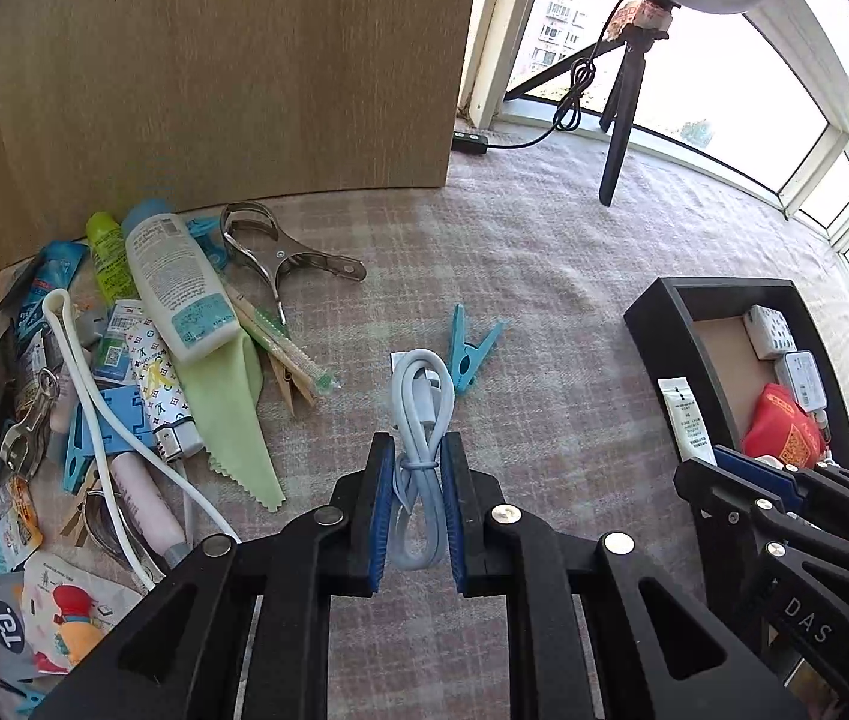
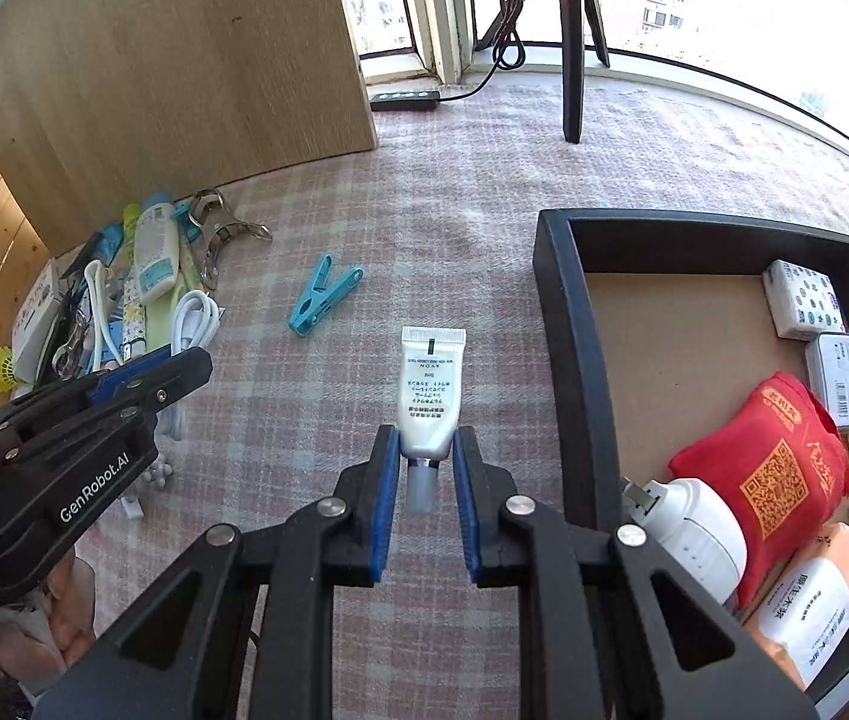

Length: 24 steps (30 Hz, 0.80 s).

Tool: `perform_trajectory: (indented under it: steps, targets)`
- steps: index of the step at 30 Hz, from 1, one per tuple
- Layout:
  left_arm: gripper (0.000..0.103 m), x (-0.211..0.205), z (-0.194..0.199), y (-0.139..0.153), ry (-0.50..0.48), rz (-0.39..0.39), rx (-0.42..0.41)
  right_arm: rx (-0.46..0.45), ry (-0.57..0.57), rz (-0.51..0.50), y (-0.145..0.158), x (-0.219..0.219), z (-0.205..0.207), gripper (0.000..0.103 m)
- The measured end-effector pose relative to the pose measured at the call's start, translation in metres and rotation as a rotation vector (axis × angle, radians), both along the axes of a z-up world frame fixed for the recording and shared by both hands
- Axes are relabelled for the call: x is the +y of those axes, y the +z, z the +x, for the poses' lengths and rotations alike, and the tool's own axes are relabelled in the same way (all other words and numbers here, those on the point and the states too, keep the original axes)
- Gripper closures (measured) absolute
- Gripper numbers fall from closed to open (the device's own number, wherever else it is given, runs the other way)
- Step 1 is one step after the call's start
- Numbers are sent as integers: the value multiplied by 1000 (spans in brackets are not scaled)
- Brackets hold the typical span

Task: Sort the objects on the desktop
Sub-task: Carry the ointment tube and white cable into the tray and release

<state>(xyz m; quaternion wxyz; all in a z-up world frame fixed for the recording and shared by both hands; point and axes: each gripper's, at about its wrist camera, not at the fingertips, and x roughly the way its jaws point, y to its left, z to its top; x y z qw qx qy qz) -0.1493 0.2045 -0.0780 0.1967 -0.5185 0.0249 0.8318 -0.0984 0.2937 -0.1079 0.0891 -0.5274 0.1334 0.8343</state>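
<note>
My left gripper (image 1: 418,450) is shut on a coiled white USB cable (image 1: 421,414) and holds it over the checked cloth. My right gripper (image 2: 427,441) is shut on a small white tube (image 2: 430,390), cap end toward me, just left of the black tray (image 2: 562,324). The tray (image 1: 664,324) also shows at the right of the left wrist view, with the tube (image 1: 688,420) at its near wall. A blue clothes peg (image 1: 472,348) lies alone on the cloth; it also shows in the right wrist view (image 2: 319,294).
A heap of objects lies at the left: a white bottle (image 1: 178,282), a metal clamp (image 1: 280,252), a green cloth (image 1: 232,408). The tray holds a red pouch (image 2: 778,468), white boxes (image 2: 802,300) and packets. A wooden panel (image 1: 214,60) and a tripod (image 1: 622,120) stand behind.
</note>
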Motion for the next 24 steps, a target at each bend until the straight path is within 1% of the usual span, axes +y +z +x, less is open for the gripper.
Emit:
perform_trajectory:
  steps: [6,9,20,24]
  targets:
    - [89,36,21,19,-66,47,12,31,-84,-6,19,43,20,85]
    - [89,57,32,25,-107,70,3,40,-140,-11,25,67,34,85]
    - [89,144,77,41,-282,125,-12,57,-309,27,43,144,89,85]
    - [89,174,96,48,-360,123,-7,55,-375,38,48,174,112,85]
